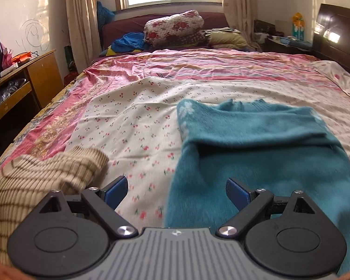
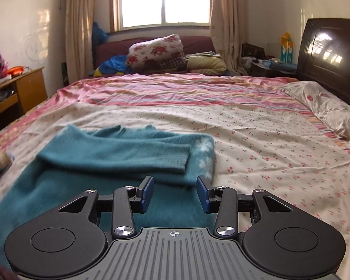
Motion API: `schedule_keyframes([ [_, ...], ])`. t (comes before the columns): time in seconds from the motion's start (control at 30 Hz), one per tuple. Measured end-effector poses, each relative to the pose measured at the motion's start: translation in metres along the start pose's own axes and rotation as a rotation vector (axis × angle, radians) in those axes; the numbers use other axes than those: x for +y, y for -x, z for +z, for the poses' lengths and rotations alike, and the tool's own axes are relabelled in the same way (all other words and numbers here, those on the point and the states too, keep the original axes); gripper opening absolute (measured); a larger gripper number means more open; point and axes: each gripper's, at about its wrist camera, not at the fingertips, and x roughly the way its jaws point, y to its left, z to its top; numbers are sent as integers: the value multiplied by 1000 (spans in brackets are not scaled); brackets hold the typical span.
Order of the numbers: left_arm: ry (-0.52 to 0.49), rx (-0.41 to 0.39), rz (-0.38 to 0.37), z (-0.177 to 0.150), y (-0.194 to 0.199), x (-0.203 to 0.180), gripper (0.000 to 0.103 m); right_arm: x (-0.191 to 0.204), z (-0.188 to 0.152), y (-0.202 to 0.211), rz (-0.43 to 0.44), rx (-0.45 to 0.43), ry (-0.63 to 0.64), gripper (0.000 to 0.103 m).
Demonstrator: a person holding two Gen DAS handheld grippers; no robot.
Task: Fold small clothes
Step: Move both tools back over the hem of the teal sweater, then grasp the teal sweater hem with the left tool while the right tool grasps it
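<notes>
My left gripper [image 1: 176,192] has its jaws wide apart and nothing is between them. Its blue pads [image 1: 116,192] hang above the bed, with the cherry-print sheet [image 1: 137,121] under the gap. The right pad is over the near edge of the sweater [image 1: 256,144].

My right gripper [image 2: 175,192] has its jaws partly apart, narrower than the left one. Nothing is between the pads [image 2: 147,193], and I see no cloth in their grip. They hang over the lower part of the sweater.

The sweater is teal and lies flat on the sheet, in the near part of the bed. One sleeve [image 2: 119,156] is folded across the chest, with its ribbed cuff lying towards the right side in the right view. The collar points away from me, towards the window [image 2: 164,0]. There are pale flower marks on the shoulders.

To the left of the sweater, apart from it, lies a beige sweater [image 1: 42,175] with brown lines, crumpled, partly under the left gripper's body.

Farther on the bed there is a pink striped cover [image 2: 175,88], then a rolled floral quilt [image 2: 156,51] and some other cloth under the window. A pillow [image 2: 326,107] lies at the right, beside the dark headboard [image 2: 329,56]. A wooden desk [image 1: 35,74] stands at the left wall.
</notes>
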Motion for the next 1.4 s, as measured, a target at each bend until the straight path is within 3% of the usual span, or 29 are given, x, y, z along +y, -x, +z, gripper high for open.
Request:
schedule_keyframes([
  [0.2,-13,31,-16,-34,29,5,97,2,-31,33,16,65,21,45],
  [0.6,-6,246,-42,-117,24,13,97,4,-95,50,87,316,-30,61],
  [0.8,-11,278,-56,-130,18,9,96,4,-112,50,104,388,-62,66],
  [1.03,-10,272,-88,-129,12,3,88,-11,-119,42,119,450,-176,66],
  [1.13,-10,287,-91,-131,8,2,87,-16,-123,39,128,470,-217,62],
  [1.27,-4,300,-97,-131,4,2,87,-12,-123,41,153,464,-205,38],
  [1.4,-8,312,-105,-128,3,2,82,-14,-123,37,166,474,-229,32],
])
